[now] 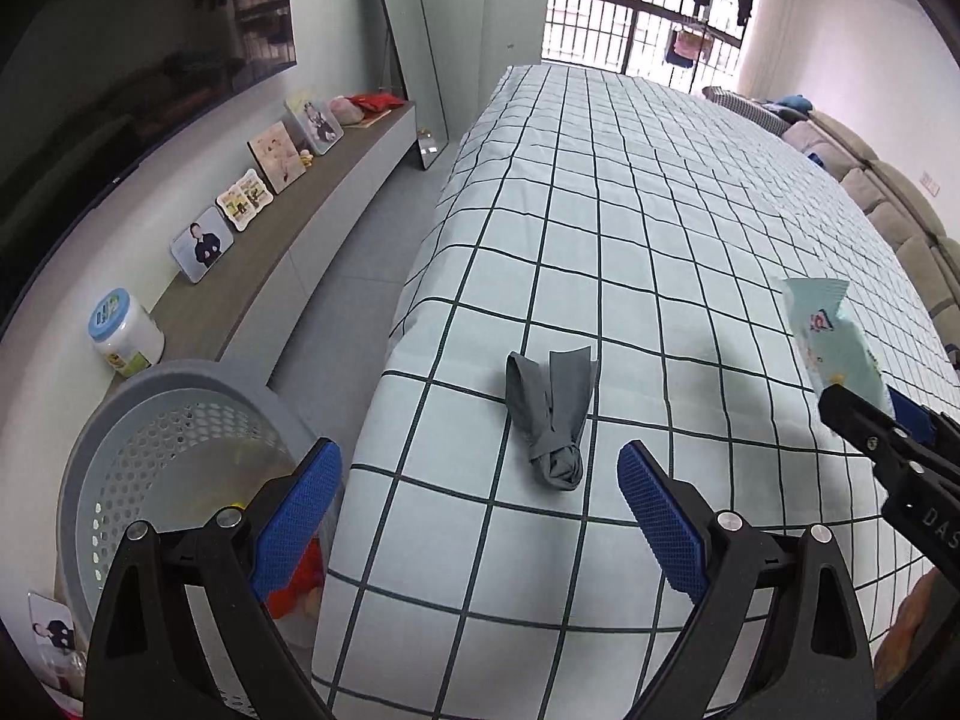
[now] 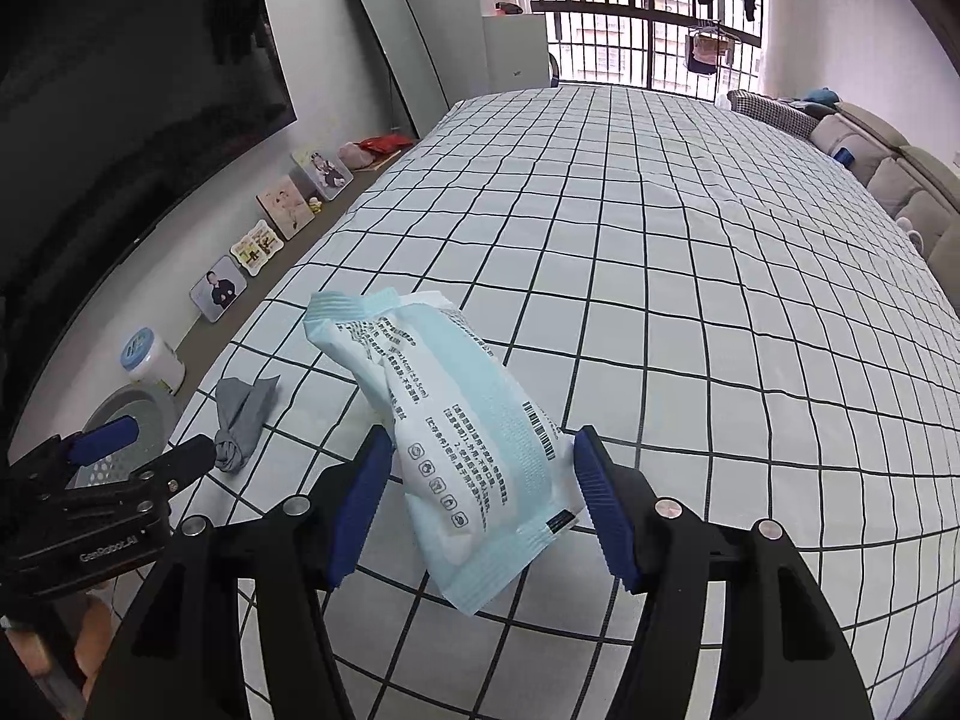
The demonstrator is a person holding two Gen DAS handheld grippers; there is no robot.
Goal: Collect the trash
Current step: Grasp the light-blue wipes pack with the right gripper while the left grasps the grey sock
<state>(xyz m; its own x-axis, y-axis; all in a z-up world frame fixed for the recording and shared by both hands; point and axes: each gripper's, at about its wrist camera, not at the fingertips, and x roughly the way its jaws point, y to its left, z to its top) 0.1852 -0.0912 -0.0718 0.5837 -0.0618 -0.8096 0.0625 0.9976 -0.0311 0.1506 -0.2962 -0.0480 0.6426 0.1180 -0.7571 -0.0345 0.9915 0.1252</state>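
A pale blue wet-wipe packet (image 2: pixel 456 450) hangs above the checked bed, with my right gripper (image 2: pixel 480 492) shut on its sides; the left wrist view shows the same packet (image 1: pixel 834 342) at the right edge. A knotted grey cloth (image 1: pixel 552 420) lies on the bed near its left edge, also seen as the grey cloth (image 2: pixel 240 420) from the right wrist. My left gripper (image 1: pixel 480 510) stands open just in front of that cloth, nothing between its fingers. A grey perforated basket (image 1: pixel 150 438) sits on the floor beside the bed, under the left finger.
The checked bed (image 1: pixel 660 240) fills most of both views. A low shelf (image 1: pixel 288 264) along the left wall carries photo frames and a white jar (image 1: pixel 126 336). A mirror leans at the far wall. A padded sofa (image 1: pixel 900 216) runs along the right.
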